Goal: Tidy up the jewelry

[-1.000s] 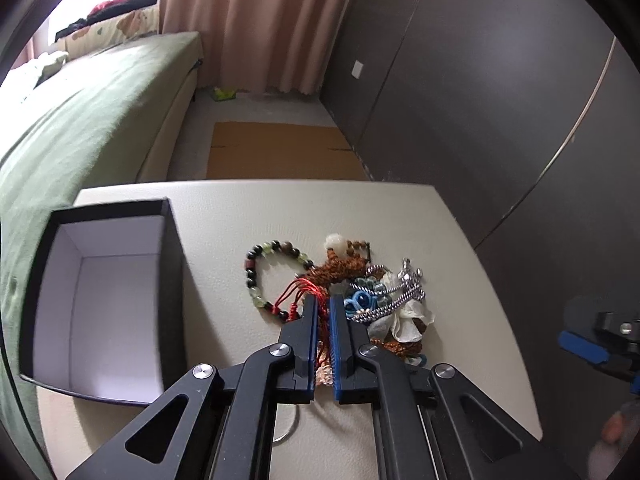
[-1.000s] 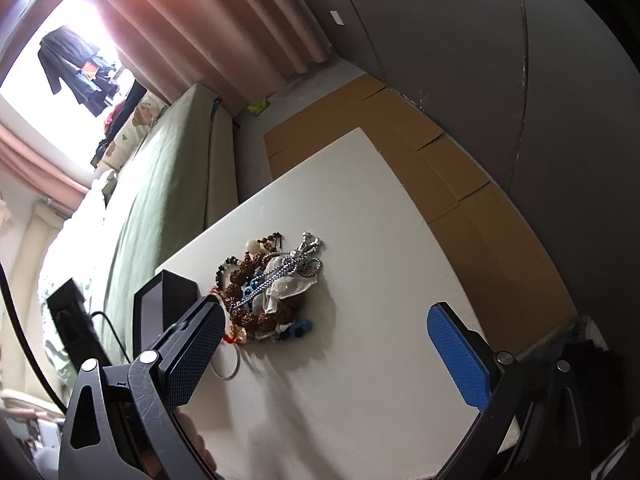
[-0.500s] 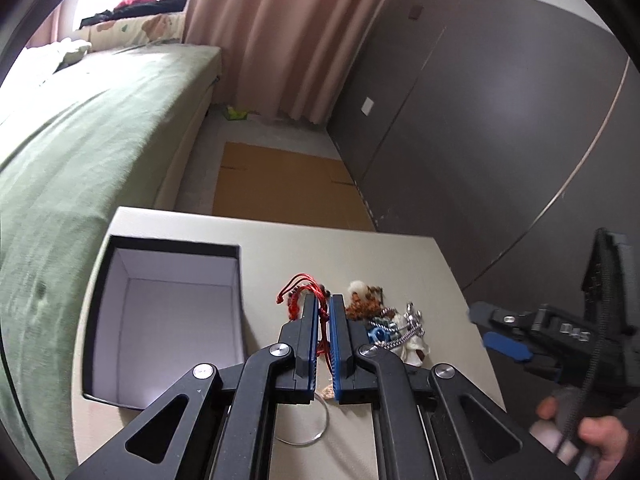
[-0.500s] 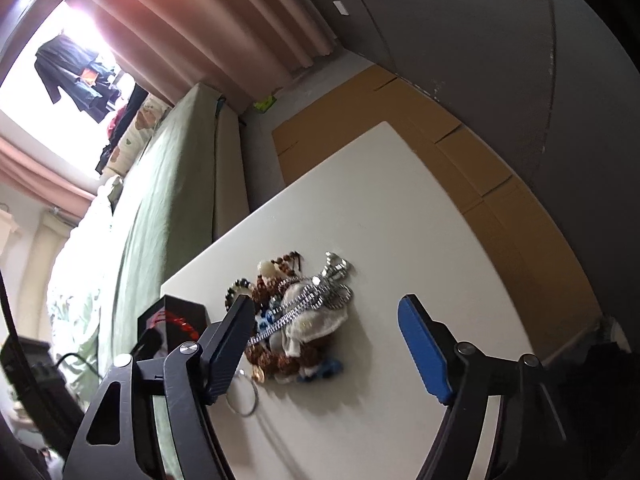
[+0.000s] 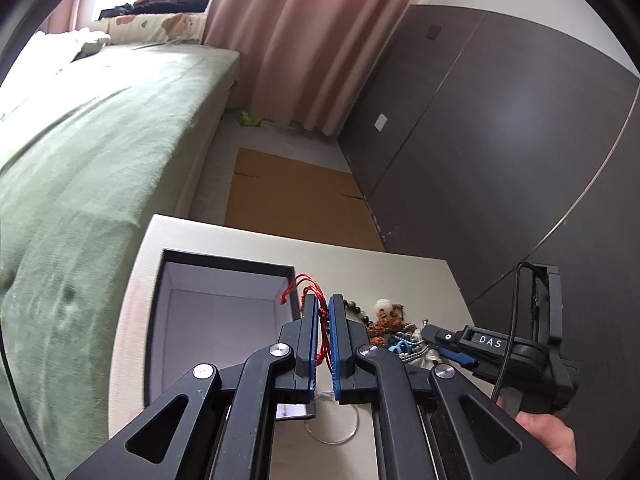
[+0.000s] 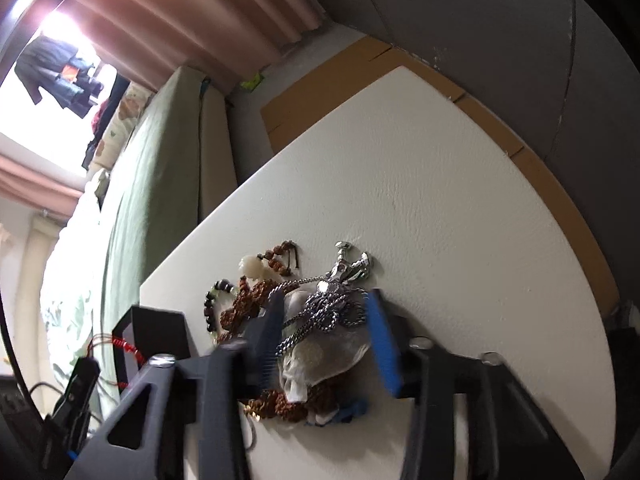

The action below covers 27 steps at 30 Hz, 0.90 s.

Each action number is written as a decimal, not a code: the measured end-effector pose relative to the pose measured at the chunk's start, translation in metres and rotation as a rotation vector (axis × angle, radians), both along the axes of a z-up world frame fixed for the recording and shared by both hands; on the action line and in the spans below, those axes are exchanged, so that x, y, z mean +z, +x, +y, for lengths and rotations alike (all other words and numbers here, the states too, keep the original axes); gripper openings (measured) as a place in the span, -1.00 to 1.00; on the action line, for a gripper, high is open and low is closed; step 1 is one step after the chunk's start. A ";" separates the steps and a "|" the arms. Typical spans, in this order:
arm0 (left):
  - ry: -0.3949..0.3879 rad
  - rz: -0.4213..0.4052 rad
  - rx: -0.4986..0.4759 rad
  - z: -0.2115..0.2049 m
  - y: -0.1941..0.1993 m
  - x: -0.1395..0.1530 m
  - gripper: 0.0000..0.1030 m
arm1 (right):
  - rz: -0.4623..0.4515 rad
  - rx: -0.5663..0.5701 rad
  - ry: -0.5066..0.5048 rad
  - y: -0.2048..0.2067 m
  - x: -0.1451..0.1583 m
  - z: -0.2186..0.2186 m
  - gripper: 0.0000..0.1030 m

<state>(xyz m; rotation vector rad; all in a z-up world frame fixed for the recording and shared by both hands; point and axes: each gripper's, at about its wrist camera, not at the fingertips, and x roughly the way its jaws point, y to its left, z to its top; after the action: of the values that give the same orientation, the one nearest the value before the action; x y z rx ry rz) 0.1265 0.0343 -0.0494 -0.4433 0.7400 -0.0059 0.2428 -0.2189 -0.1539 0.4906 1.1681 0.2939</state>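
My left gripper point(image 5: 323, 312) is shut on a red cord bracelet point(image 5: 308, 292) and holds it above the table, by the right rim of the open black box point(image 5: 224, 268). The box has a white, empty inside. A pile of jewelry point(image 6: 304, 312) lies on the white table point(image 6: 460, 220): brown bead strands, a dark bead bracelet point(image 6: 214, 304), a white stone and a silver chain point(image 6: 332, 304). My right gripper point(image 6: 324, 320) is open, its fingers on either side of the silver chain and a clear pouch point(image 6: 320, 356). It also shows in the left wrist view point(image 5: 480, 344).
A thin clear ring point(image 5: 332, 432) lies on the table under my left gripper. A bed with a green cover point(image 5: 80, 152) runs along the table's left side. Dark wardrobe panels point(image 5: 500, 160) stand to the right. Brown cardboard point(image 5: 292, 196) lies on the floor beyond the table.
My left gripper has lifted the red cord bracelet off the pile and carried it toward the box. My right gripper has come down over the pile and narrowed around the silver chain.
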 end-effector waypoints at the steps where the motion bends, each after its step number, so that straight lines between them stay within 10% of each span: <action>1: 0.000 -0.001 0.000 0.002 -0.001 0.000 -0.91 | 0.001 -0.004 0.011 -0.001 -0.001 -0.001 -0.42; 5: 0.004 -0.009 0.005 0.011 -0.007 0.004 -0.91 | 0.017 0.000 0.088 0.001 -0.003 -0.007 -0.73; 27: -0.067 -0.106 0.137 0.075 -0.037 0.035 -0.91 | -0.350 0.089 0.229 -0.058 0.132 0.029 -0.74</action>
<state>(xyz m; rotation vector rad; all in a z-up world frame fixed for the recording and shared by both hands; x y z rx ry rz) 0.0893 0.1097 -0.0140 -0.5530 0.6050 0.0736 0.1845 -0.1894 -0.0216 0.5625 0.8196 0.5714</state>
